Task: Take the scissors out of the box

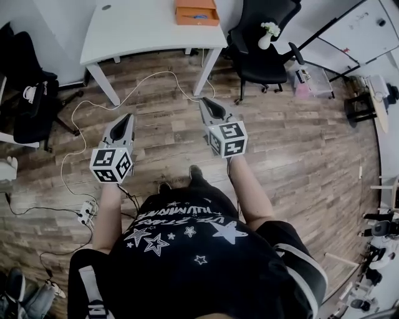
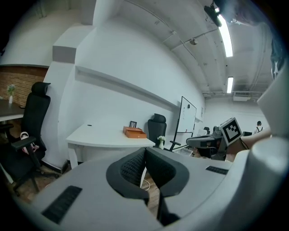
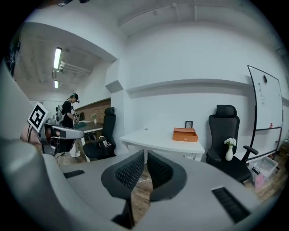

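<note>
An orange box sits at the far edge of a white table, well ahead of both grippers; the same box shows small in the left gripper view and the right gripper view. No scissors show in any view. My left gripper hangs over the wood floor, pointing at the table, its black pads closed together on nothing. My right gripper is level with it and a little nearer the table leg, its pads also together and empty.
A black office chair carrying a white vase of flowers stands right of the table. Another black chair is at the left. Cables and a power strip lie on the floor. A person stands far off.
</note>
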A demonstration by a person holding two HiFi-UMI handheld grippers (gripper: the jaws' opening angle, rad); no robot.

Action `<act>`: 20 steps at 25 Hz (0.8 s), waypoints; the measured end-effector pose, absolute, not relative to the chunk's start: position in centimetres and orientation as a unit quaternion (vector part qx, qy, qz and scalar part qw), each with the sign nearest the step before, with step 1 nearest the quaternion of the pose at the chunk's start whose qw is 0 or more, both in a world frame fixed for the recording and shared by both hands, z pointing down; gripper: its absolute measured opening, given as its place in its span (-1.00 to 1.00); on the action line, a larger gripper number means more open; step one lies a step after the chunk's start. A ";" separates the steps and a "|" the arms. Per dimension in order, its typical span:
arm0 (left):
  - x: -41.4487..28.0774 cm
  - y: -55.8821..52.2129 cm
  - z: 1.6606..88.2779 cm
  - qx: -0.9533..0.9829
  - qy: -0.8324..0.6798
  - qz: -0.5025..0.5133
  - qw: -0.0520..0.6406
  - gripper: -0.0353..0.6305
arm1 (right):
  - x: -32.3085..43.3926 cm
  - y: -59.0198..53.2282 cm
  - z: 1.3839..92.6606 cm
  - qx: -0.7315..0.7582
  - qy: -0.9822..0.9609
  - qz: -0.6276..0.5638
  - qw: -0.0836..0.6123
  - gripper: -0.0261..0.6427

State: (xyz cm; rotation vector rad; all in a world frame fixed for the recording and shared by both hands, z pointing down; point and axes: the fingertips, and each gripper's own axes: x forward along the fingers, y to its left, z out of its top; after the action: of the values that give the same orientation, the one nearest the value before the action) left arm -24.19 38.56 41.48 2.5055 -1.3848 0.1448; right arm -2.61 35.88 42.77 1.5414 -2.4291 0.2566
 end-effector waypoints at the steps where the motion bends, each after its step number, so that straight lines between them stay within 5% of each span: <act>1: -24.9 38.7 41.7 0.867 -0.476 0.053 0.138 -0.84 | -3.2 36.0 42.8 0.533 -0.833 0.088 0.124 -0.76; 12: -26.5 35.8 43.8 0.868 -0.466 0.061 0.159 -0.84 | -3.1 34.3 45.4 0.544 -0.822 0.117 0.125 -0.75; 20: -21.5 25.5 43.9 0.874 -0.457 0.073 0.148 -0.84 | 0.8 22.5 46.4 0.535 -0.829 0.124 0.109 -0.75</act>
State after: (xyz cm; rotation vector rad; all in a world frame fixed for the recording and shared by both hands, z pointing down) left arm -21.50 25.48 43.86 2.5147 -1.3135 0.2091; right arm 0.76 22.55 46.44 1.5722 -2.4366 0.3634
